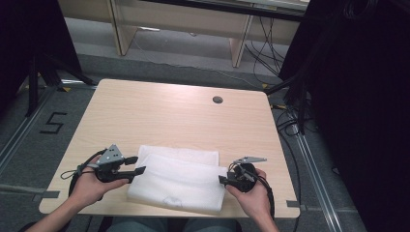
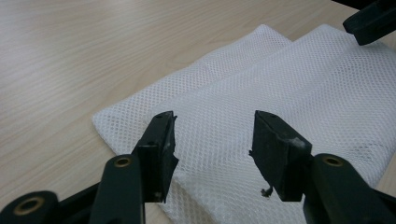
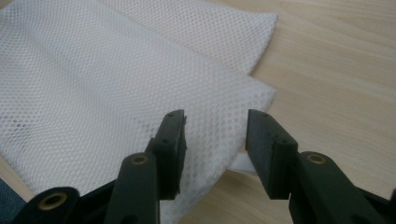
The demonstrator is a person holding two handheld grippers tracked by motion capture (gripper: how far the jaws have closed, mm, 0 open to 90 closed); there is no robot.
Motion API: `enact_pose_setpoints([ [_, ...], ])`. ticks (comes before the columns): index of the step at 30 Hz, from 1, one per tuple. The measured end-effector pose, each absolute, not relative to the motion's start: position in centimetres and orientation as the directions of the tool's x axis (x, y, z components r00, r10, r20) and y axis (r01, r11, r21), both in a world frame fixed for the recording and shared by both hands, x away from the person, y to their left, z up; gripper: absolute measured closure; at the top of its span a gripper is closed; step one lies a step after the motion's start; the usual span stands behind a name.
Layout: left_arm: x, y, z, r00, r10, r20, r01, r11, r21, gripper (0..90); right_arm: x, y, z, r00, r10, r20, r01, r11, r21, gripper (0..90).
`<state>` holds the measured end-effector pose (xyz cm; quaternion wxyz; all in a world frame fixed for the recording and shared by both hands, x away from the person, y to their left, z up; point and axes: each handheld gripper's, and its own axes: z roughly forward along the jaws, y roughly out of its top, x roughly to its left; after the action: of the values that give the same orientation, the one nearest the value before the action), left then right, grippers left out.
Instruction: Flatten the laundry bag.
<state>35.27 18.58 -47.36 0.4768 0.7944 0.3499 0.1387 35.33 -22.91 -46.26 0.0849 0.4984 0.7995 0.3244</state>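
A white mesh cloth (image 1: 179, 179), folded over on itself, lies flat near the front edge of the wooden table (image 1: 164, 111). My left gripper (image 1: 138, 165) is at the cloth's left edge, its jaws open just above the mesh (image 2: 243, 116) with nothing between them (image 2: 212, 140). My right gripper (image 1: 222, 180) is at the cloth's right edge, also open, hovering over the cloth's corner (image 3: 140, 79) with an empty gap (image 3: 215, 135). The tip of the right gripper (image 2: 371, 21) shows at the top right of the left gripper view.
A round cable hole (image 1: 217, 100) sits toward the table's far right. Beyond the table are a wooden desk frame (image 1: 179, 24), loose cables (image 1: 263, 53) on the floor, and black stands (image 1: 43, 67) at the left. The far half of the tabletop is bare wood.
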Motion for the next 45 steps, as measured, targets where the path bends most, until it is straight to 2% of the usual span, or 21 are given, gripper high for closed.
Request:
enact_pose_setpoints([
  [1,35.3,18.5,-47.4,0.722,0.683,-0.109,0.418,-0.306,0.855,48.9,35.2,-22.9,-46.1,-0.476,0.855,0.204,0.761,0.285,0.583,58.8],
  [7,35.3,18.3,-47.4,0.730,0.672,-0.123,0.423,-0.304,0.853,49.0,35.5,-23.2,-46.1,-0.487,0.849,0.206,0.748,0.283,0.600,59.1],
  [9,35.3,18.3,-47.4,0.735,0.667,-0.122,0.421,-0.308,0.853,49.1,35.3,-23.0,-45.9,-0.453,0.873,0.179,0.760,0.274,0.590,59.1],
  [10,35.2,18.2,-47.4,0.739,0.662,-0.126,0.422,-0.309,0.853,49.7,35.6,-23.2,-46.3,-0.480,0.853,0.206,0.740,0.267,0.617,59.9],
  [12,35.2,18.1,-47.4,0.739,0.660,-0.133,0.425,-0.304,0.852,51.8,35.6,-23.0,-46.5,-0.455,0.864,0.214,0.744,0.236,0.625,60.4],
  [13,35.1,17.9,-47.4,0.749,0.649,-0.134,0.426,-0.317,0.847,53.0,35.8,-23.2,-46.3,-0.497,0.832,0.247,0.744,0.263,0.614,63.0],
  [14,34.9,17.7,-47.4,0.754,0.643,-0.135,0.427,-0.324,0.844,55.0,36.0,-23.1,-46.2,-0.513,0.828,0.225,0.728,0.282,0.625,64.6],
  [15,34.7,17.6,-47.4,0.759,0.639,-0.123,0.422,-0.340,0.841,57.7,36.0,-22.8,-45.7,-0.496,0.839,0.222,0.755,0.290,0.588,66.9],
  [21,33.4,16.7,-47.2,0.798,0.594,-0.096,0.402,-0.407,0.820,76.1,36.3,-20.9,-45.0,-0.550,0.814,0.187,0.720,0.348,0.601,82.7],
  [27,32.6,15.6,-47.3,0.831,0.544,-0.116,0.413,-0.463,0.785,83.9,35.4,-19.6,-44.9,-0.583,0.803,0.121,0.699,0.420,0.579,90.0],
  [31,32.3,14.0,-47.7,0.867,0.488,-0.100,0.393,-0.547,0.739,85.6,35.0,-19.1,-44.7,-0.624,0.776,0.098,0.679,0.475,0.560,90.0],
  [32,32.2,13.4,-47.9,0.880,0.463,-0.103,0.386,-0.572,0.724,86.0,34.4,-18.3,-44.6,-0.627,0.770,0.119,0.703,0.493,0.513,90.0],
  [35,32.1,12.8,-48.1,0.887,0.450,-0.106,0.386,-0.593,0.707,86.5,34.2,-17.7,-44.8,-0.652,0.750,0.113,0.690,0.524,0.499,90.0],
  [37,32.1,12.4,-48.5,0.894,0.434,-0.110,0.387,-0.624,0.679,86.2,33.3,-16.6,-44.9,-0.649,0.748,0.138,0.718,0.542,0.437,90.0],
  [39,32.2,12.3,-48.6,0.895,0.434,-0.104,0.387,-0.638,0.665,86.0,33.2,-16.3,-45.3,-0.685,0.716,0.139,0.692,0.579,0.432,90.0],
  [45,33.0,11.8,-49.1,0.903,0.421,-0.081,0.378,-0.690,0.617,85.7,32.6,-15.6,-46.8,-0.699,0.698,0.154,0.699,0.623,0.351,90.0],
])
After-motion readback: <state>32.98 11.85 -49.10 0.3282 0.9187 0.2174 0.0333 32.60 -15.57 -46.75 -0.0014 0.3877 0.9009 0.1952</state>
